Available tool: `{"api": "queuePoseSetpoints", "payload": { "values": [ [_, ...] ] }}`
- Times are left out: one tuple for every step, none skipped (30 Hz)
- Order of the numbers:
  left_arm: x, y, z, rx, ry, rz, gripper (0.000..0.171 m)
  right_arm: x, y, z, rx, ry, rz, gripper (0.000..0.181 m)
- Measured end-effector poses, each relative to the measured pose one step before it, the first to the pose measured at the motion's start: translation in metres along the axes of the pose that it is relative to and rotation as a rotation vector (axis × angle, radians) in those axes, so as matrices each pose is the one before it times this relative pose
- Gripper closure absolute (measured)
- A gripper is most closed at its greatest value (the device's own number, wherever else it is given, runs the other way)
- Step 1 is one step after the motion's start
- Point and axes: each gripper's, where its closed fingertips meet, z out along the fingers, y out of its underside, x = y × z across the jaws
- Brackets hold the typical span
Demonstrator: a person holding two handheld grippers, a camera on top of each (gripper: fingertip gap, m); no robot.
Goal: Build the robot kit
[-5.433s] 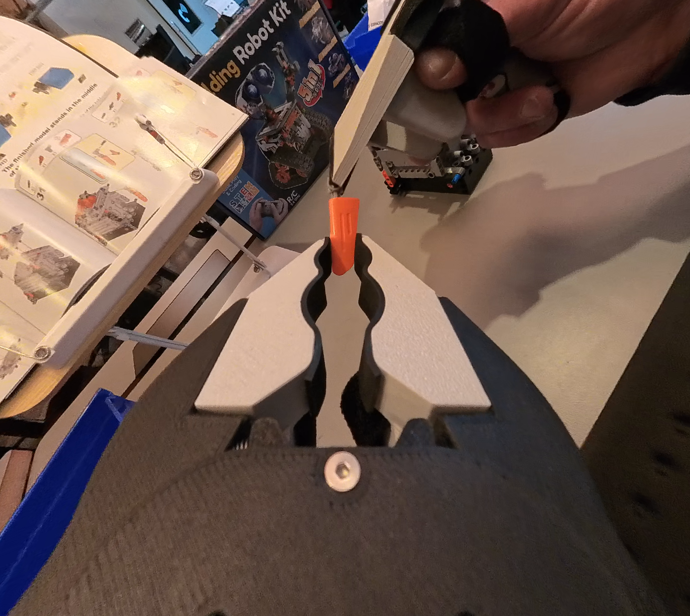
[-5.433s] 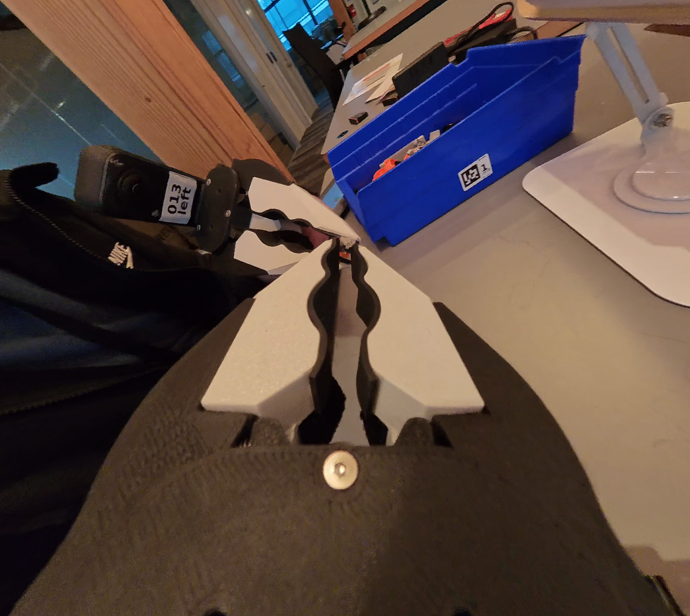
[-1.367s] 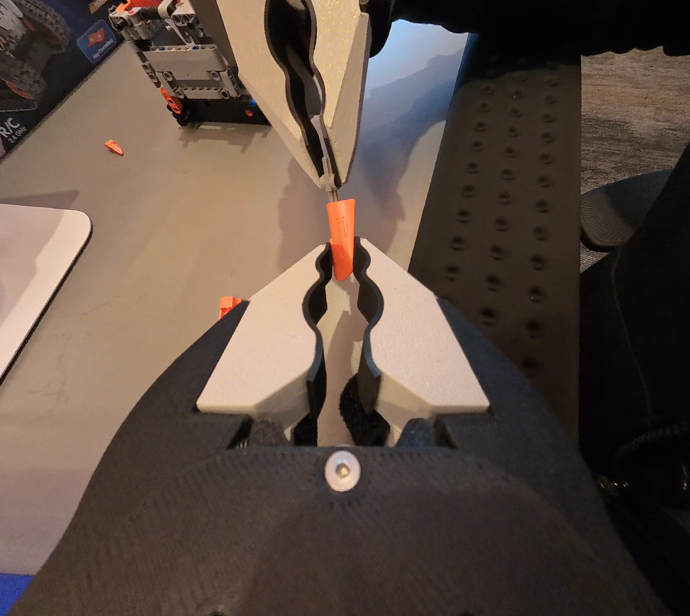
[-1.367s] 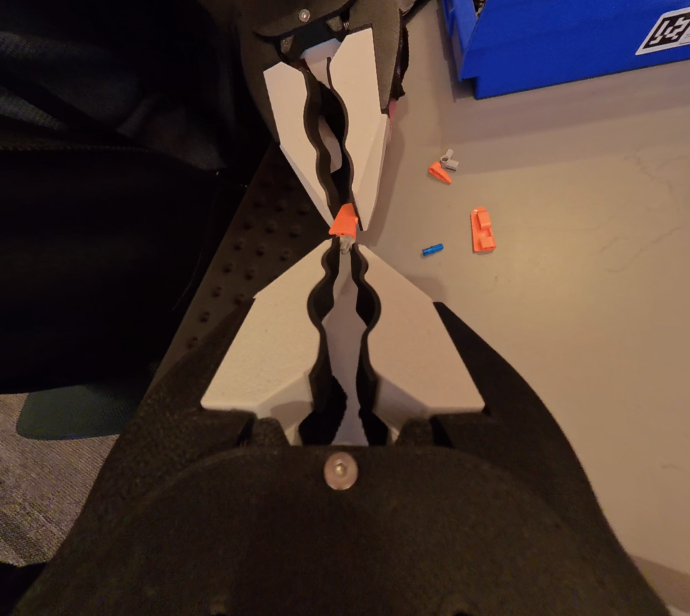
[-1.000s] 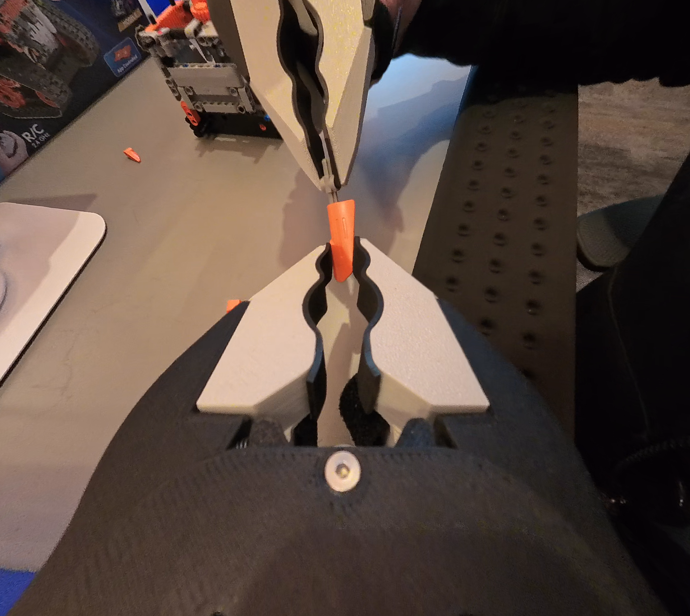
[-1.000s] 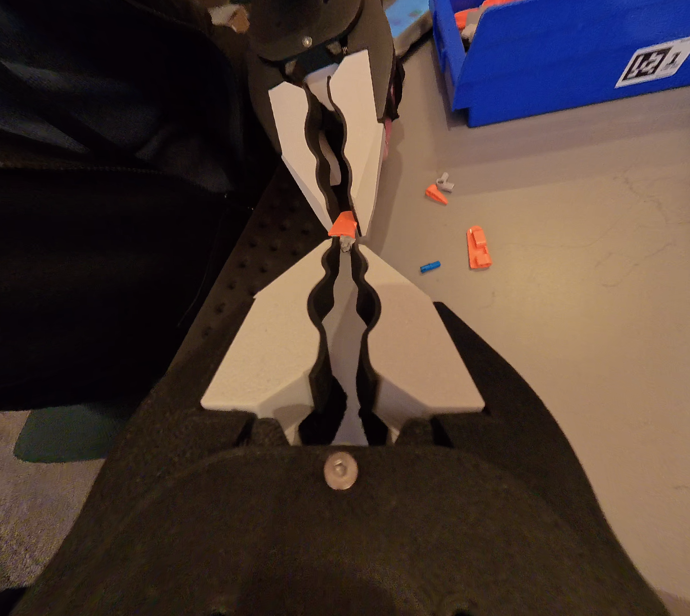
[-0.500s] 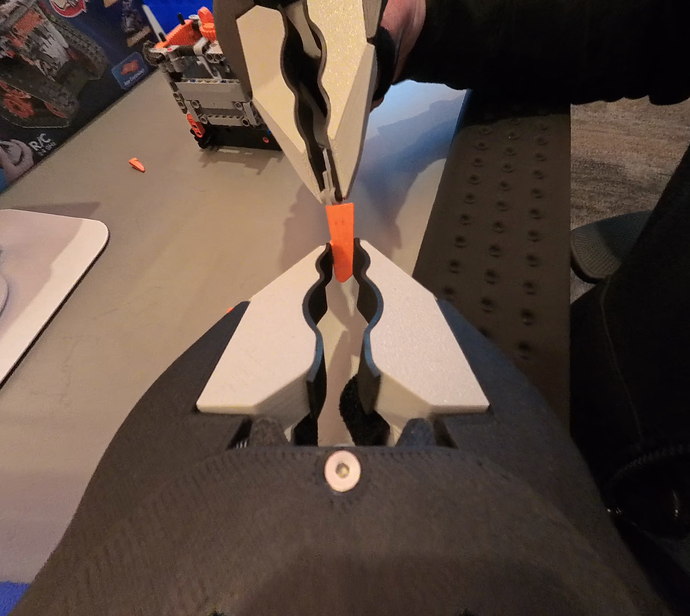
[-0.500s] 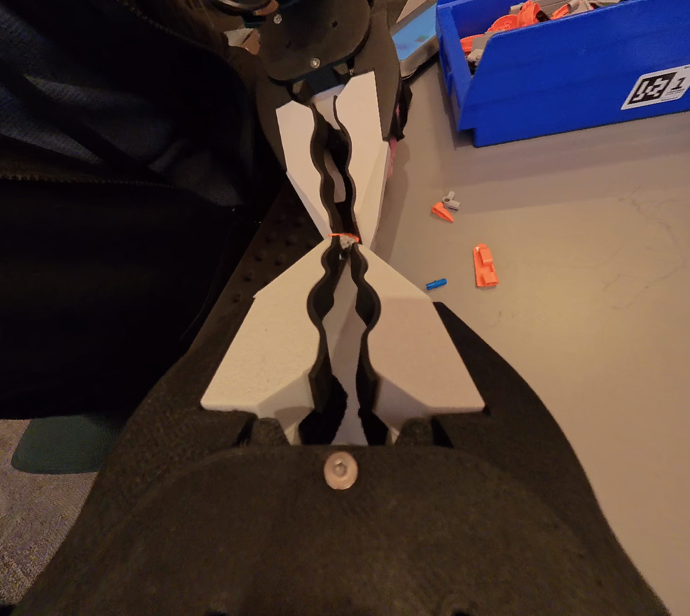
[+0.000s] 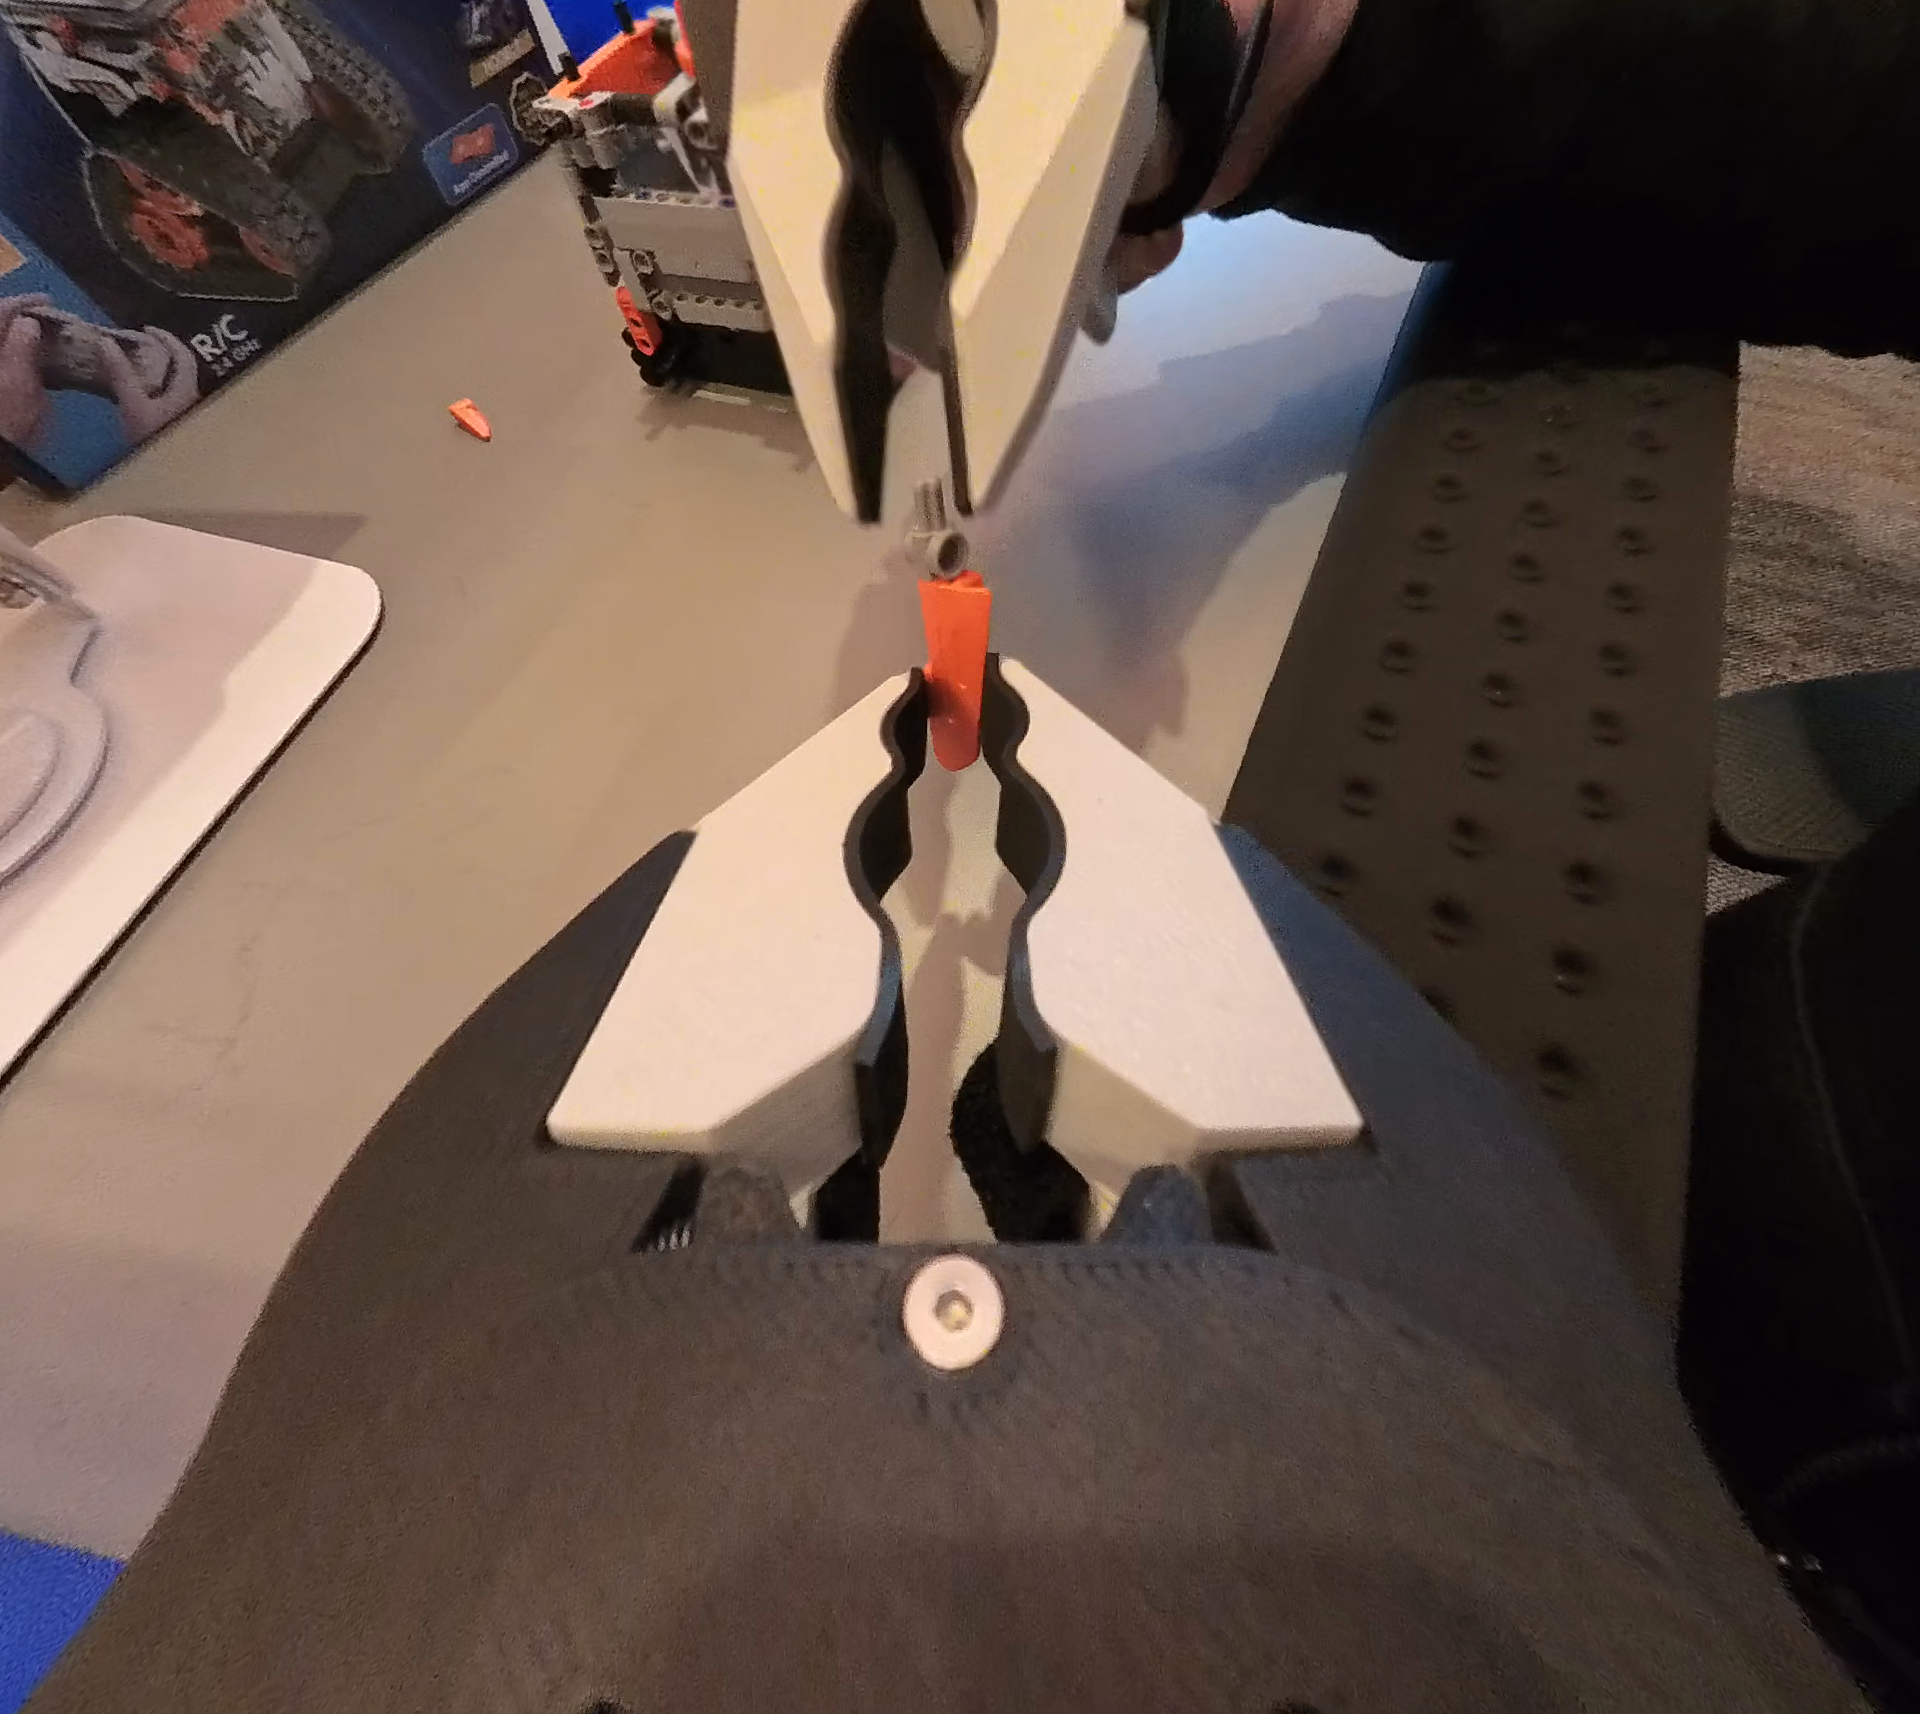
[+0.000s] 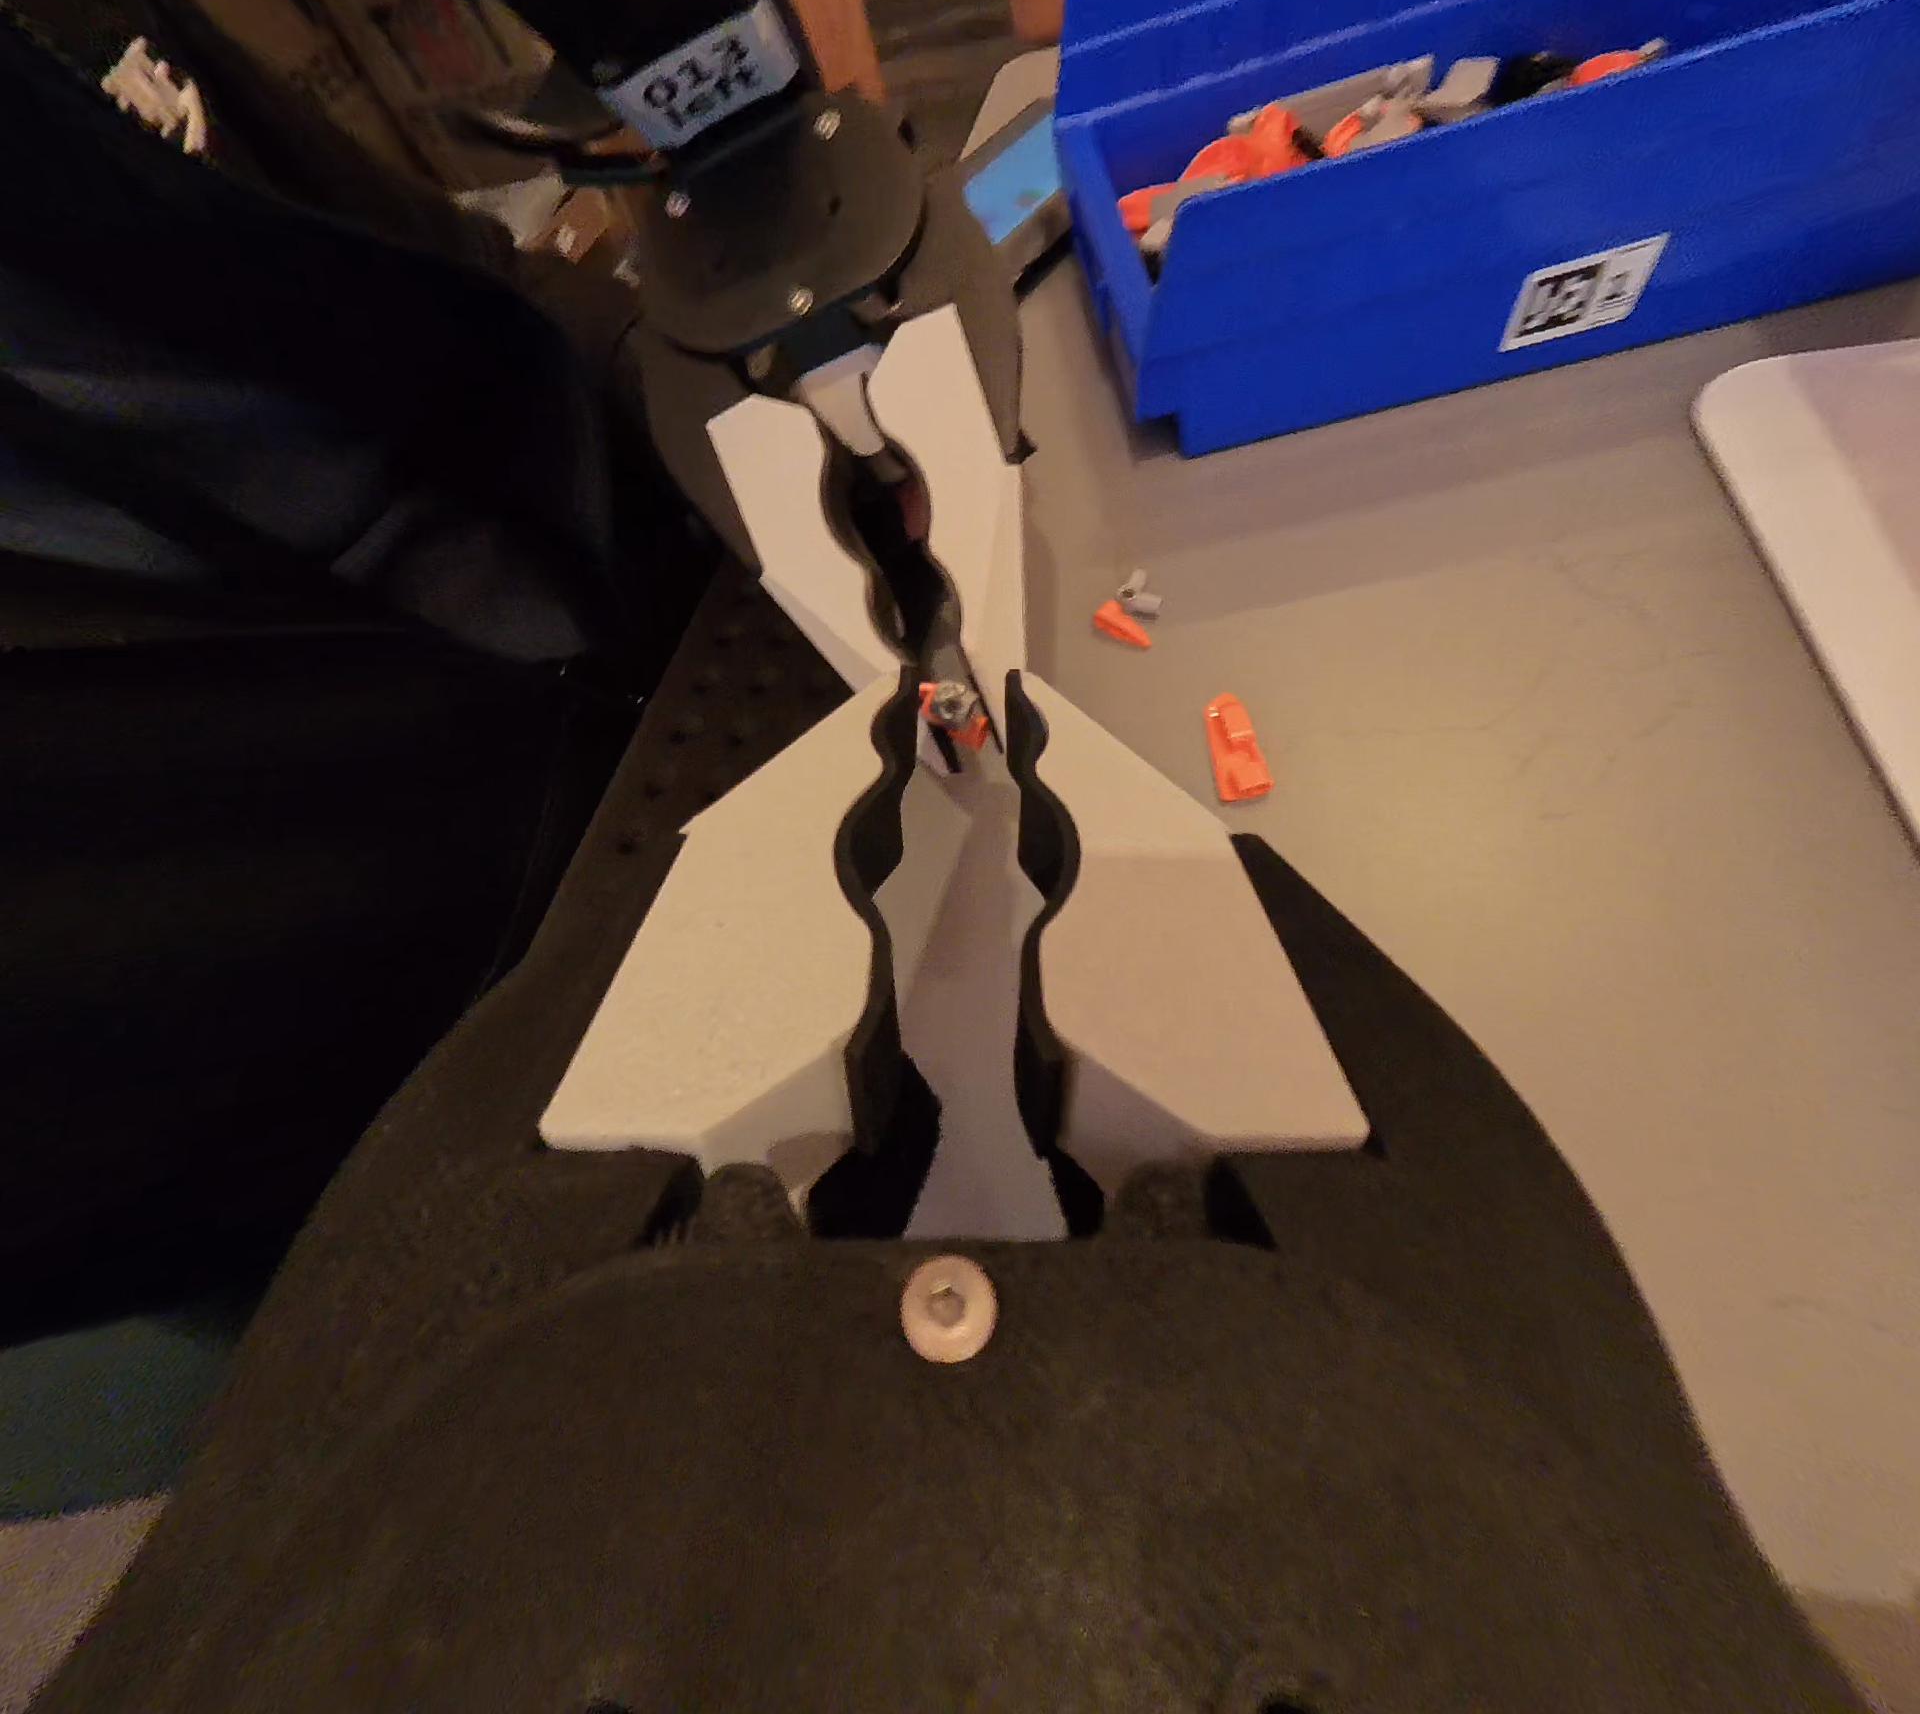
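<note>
My left gripper (image 9: 954, 672) is shut on a small orange piece (image 9: 956, 677), held upright above the grey table (image 9: 520, 729). A small grey connector (image 9: 938, 540) sits on the top end of the orange piece. My right gripper (image 9: 914, 509) points down at it tip to tip, jaws slightly parted, with the connector just below its tips. In the right wrist view, my right gripper (image 10: 956, 685) is open, and the connector on the orange piece (image 10: 951, 710) shows in the gap. The left gripper (image 10: 940, 672) comes in from above there.
A partly built grey and orange model (image 9: 665, 210) and a kit box (image 9: 208, 54) stand at the back. A blue bin (image 10: 1351, 293) holds several parts. Loose orange pieces (image 10: 1236, 745) lie on the table. A white stand base (image 9: 156, 677) is at the left. A black perforated strip (image 9: 1507, 677) runs along the table edge. Both grippers' tips are close together, under 4 cm apart.
My right gripper, earlier shut on the grey connector against the orange piece, has opened and let go. The connector now stays on the orange piece. Both grippers have tilted slightly.
</note>
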Motion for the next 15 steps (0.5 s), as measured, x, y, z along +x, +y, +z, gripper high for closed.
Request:
{"api": "queuePoseSetpoints", "payload": {
  "values": [
    [-0.00082,-0.00003,0.00026,-0.00071,-0.0051,-0.0019,0.164,0.00353,-0.00398,-0.00397,0.0210,0.0229,0.0020,0.166],
    [-0.00233,-0.00076,-0.00043,0.00222,-0.0130,0.0005,0.164,0.00244,-0.00346,-0.00383,0.0209,0.0120,0.0045,0.164],
    [-0.00290,-0.00058,-0.00049,0.00146,-0.0134,-0.0003,0.164,0.00183,-0.00215,-0.00296,0.0144,0.0061,0.0058,0.164],
    [-0.00289,-0.00034,-0.00028,0.00189,-0.0082,-0.0067,0.164,0.00198,-0.00122,-0.00180,0.0093,0.0092,0.0039,0.164],
    [-0.00292,-0.00059,-0.00024,0.00480,-0.0061,-0.0112,0.164,0.00139,-0.00027,-0.00023,0.0027,0.0063,0.0027,0.163],
    [-0.00355,-0.00103,-0.00059,0.00580,-0.0111,-0.0086,0.164,0.00100,0.00056,0.00088,-0.0041,0.0046,0.0003,0.162],
    [-0.00431,-0.00095,-0.00092,0.00402,-0.0166,-0.0052,0.164,0.00088,0.00054,0.00110,-0.0047,0.0060,-0.0014,0.161],
    [-0.00428,-0.00060,-0.00076,0.00239,-0.0152,-0.0066,0.164,0.00081,-0.00084,0.00091,0.0011,0.0058,0.0009,0.160],
    [-0.00398,-0.00086,-0.00065,0.00430,-0.0137,-0.0071,0.164,-0.00015,-0.00222,0.00079,0.0079,-0.0002,0.0029,0.158],
    [-0.00395,-0.00049,-0.00031,0.00171,-0.0121,-0.0080,0.164,-0.00032,-0.00202,0.00065,0.0050,-0.0013,0.0015,0.158],
    [-0.00289,-0.00094,-0.00025,0.00516,-0.0057,-0.0056,0.164,0.00091,-0.00114,0.00081,0.0001,0.0078,-0.0022,0.158],
    [-0.00202,-0.00064,0.00004,0.00205,-0.0014,-0.0081,0.164,0.00121,-0.00073,0.00078,-0.0005,0.0092,-0.0034,0.158],
    [-0.00220,-0.00075,0.00027,0.00326,-0.0060,-0.0042,0.164,0.00073,-0.00037,0.00069,-0.0022,0.0038,-0.0022,0.158],
    [-0.00239,-0.00033,0.00044,-0.00073,-0.0101,-0.0019,0.164,0.00097,0.00013,0.00060,-0.0058,0.0049,-0.0010,0.158],
    [-0.00066,-0.00026,0.00080,-0.00150,-0.0010,0.0023,0.164,0.00241,-0.00063,0.00015,-0.0028,0.0133,-0.0013,0.158]
  ]
}}
